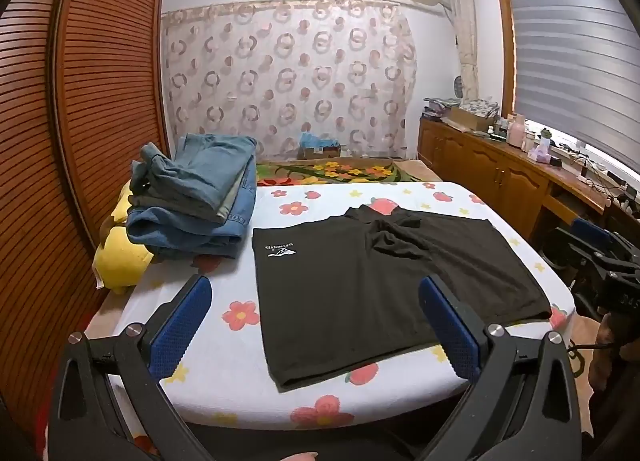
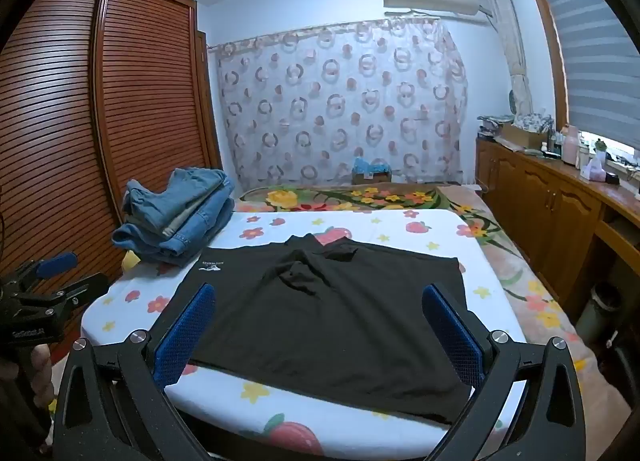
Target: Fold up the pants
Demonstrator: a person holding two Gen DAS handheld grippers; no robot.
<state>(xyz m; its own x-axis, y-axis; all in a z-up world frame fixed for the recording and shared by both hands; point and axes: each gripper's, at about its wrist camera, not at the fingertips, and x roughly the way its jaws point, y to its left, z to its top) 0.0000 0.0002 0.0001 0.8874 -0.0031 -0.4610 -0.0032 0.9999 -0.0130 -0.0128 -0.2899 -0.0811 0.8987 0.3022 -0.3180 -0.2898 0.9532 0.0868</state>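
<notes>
Looking thru the left wrist cam first: left gripper has both blue pads spread wide, nothing between them but air, hovering above the near edge of the bed w/ the black pants lying flat on the floral sheet just ahead. Pants look like shorts, spread out w/ a white logo toward the left side and a bunched ridge of fabric at the far middle, prob the crotch/waist area that hasn't been smoothed. Near hem hangs close to the mattress edge, which I'd guess is so both tools can reach it w/o stretching. Stack of folded jeans sits at the far left corner, partly on a yellow plush, just beside the pants but not on them, likely the done pile kept out of the work zone. Right gripper shows at the far right edge of this view, off the bed. Right wrist cam: right gripper is likewise wide apart and empty, aimed slightly down over the near right part of the pants, not touching cloth as far as I can tell. Left gripper visible at the left edge w/ a hand on its handle, beside the bed's corner. Judging by this, folding hasn't begun; both tools seem poised to come down on the near hem or corners
</notes>
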